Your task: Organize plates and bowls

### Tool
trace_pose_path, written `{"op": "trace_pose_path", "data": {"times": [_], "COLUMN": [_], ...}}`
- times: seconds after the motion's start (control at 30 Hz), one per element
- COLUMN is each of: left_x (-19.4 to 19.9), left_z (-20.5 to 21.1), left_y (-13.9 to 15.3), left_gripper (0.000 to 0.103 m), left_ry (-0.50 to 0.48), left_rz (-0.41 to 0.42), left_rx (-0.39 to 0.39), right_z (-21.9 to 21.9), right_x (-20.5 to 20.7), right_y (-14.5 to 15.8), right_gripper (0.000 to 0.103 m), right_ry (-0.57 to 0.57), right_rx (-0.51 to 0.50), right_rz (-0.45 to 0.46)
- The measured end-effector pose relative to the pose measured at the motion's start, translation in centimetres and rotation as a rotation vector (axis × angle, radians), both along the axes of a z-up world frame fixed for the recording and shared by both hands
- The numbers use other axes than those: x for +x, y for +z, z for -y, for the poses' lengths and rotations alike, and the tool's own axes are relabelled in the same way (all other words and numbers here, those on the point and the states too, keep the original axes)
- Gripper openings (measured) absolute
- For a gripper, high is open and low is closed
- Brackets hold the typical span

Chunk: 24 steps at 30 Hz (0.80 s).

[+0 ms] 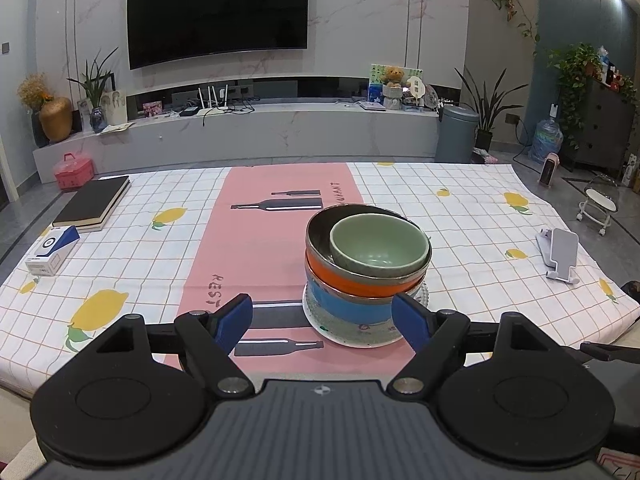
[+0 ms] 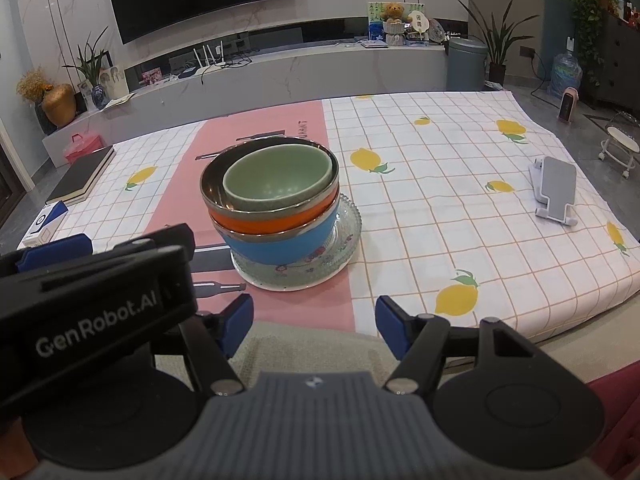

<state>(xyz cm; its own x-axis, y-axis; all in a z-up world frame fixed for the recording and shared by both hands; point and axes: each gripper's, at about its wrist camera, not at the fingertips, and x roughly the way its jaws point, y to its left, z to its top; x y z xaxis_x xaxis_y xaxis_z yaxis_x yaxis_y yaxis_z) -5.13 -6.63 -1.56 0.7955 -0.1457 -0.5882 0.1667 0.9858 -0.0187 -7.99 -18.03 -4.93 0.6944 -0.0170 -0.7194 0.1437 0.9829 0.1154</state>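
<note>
Both the left gripper [image 1: 322,318] and right gripper [image 2: 314,322] hang spread and empty, the stack just ahead of their jaws: green bowl [image 1: 380,246] nested in orange [image 1: 360,282] and blue bowls [image 1: 348,306] on plates [image 2: 298,272], the organizing apparently all but done.

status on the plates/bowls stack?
Looks done: green bowl nests in the orange bowl, on the blue bowl, on the plates. In hand: nothing; left hand-held gripper and right hand-held gripper are open. Left: no loose dishes in view.
</note>
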Motion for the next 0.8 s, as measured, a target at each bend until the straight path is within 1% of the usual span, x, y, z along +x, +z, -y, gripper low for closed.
{"op": "trace_pose_path", "data": {"times": [0.8], "left_x": [0.20], "left_z": [0.13], "left_y": [-0.29], "left_gripper": [0.093], "left_ry": [0.003], "left_rz": [-0.027], "left_rx": [0.007], "right_z": [0.18], "right_x": [0.39], "right_y": [-0.52], "right_gripper": [0.067], "right_ry": [0.007], "right_rx": [0.014], "right_rz": [-0.020]}}
